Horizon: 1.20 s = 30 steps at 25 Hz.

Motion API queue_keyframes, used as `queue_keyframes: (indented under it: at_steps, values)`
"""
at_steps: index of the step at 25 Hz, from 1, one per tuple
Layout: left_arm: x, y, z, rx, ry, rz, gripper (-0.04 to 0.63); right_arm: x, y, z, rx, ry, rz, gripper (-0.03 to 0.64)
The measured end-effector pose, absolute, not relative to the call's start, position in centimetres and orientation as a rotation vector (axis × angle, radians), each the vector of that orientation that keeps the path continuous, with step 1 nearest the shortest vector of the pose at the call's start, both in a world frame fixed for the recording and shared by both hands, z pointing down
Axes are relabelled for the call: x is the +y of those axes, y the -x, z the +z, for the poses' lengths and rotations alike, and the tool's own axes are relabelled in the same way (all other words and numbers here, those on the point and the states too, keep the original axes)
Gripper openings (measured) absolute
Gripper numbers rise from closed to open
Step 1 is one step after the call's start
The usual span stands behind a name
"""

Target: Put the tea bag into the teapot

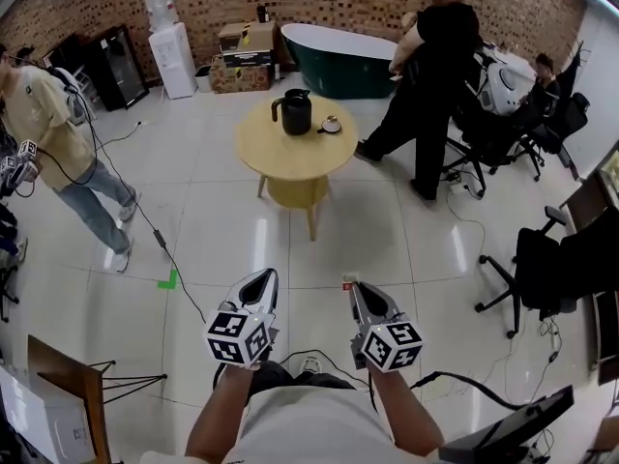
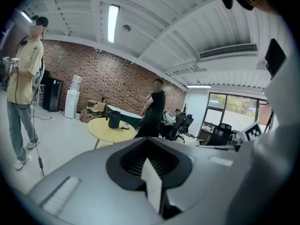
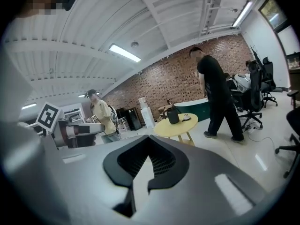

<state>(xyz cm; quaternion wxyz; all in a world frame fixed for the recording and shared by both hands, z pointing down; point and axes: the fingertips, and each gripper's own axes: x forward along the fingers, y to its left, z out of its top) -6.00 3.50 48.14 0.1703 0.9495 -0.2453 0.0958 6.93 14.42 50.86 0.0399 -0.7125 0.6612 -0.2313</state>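
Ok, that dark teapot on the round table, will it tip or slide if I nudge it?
The teapot looks straight-sided with a broad base, so a low nudge would probably slide it rather than tip it. Its side handle looks rigid, likely the safest place to lift it. Whether it is full, and so heavy, cannot be seen.

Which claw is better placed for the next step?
Right, slightly. The left gripper and right gripper are both shut, empty and far from the table; the dish sits right of the teapot.

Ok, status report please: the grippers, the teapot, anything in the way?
Both shut, empty, near body: left gripper, right gripper. On round table ahead: teapot, not yet reached. Beside table: person in black.
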Motion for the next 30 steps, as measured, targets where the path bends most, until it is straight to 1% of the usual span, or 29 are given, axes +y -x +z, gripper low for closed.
queue_keyframes:
  at_steps: [13, 21, 30]
  values:
    - [-3.9, 0.7, 48.8, -0.714, -2.69, 0.263, 0.012, 7.7, -11.8, 53.0, 2.019, 2.162, -0.759, 0.002]
    - [-14.0, -4.5, 49.8, -0.672, -2.685, 0.278, 0.012, -2.7, -17.2, 52.5, 2.002, 2.212, -0.716, 0.002]
    - [-27.1, -8.9, 48.0, -0.663, -2.694, 0.29, 0.012, -15.9, -23.0, 50.7, 1.958, 2.226, -0.708, 0.002]
